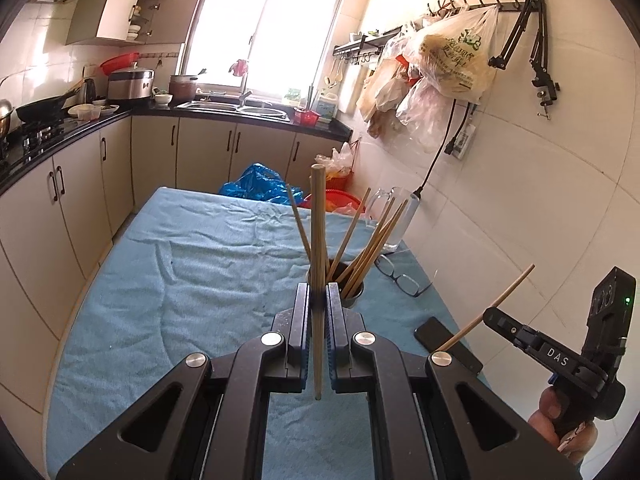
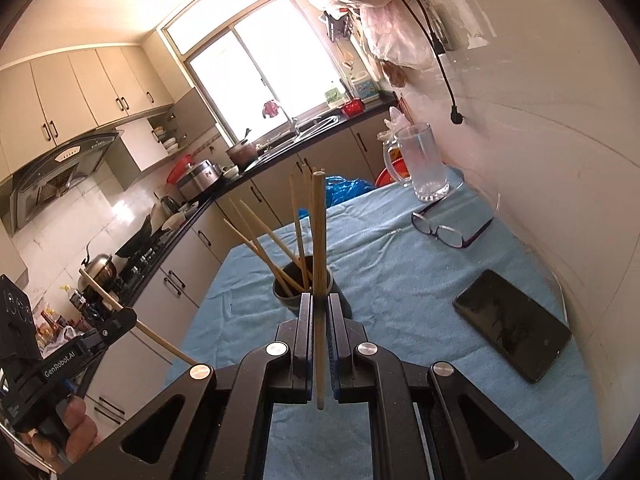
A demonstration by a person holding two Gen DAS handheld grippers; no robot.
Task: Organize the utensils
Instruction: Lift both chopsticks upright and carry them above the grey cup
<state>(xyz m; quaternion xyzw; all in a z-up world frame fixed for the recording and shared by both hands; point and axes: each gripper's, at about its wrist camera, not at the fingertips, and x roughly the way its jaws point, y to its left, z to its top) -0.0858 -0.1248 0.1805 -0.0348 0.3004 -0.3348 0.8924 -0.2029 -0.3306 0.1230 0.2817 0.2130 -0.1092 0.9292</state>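
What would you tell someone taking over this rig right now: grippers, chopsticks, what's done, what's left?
Left gripper: shut on one chopstick, held upright.
Right gripper: shut on another chopstick, also upright.
Dark holder cup stands mid-table on the blue cloth, just beyond both grippers.
Done: several chopsticks already lean in the cup.
Left: drop both held chopsticks into the cup.
Glasses, phone and glass mug lie by the wall, untouched.

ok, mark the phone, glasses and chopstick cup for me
phone [image 2: 512, 326], right wrist view, middle of the dark screen
glasses [image 2: 448, 235], right wrist view, on one lens
chopstick cup [image 2: 286, 295], right wrist view, left outer wall below the rim
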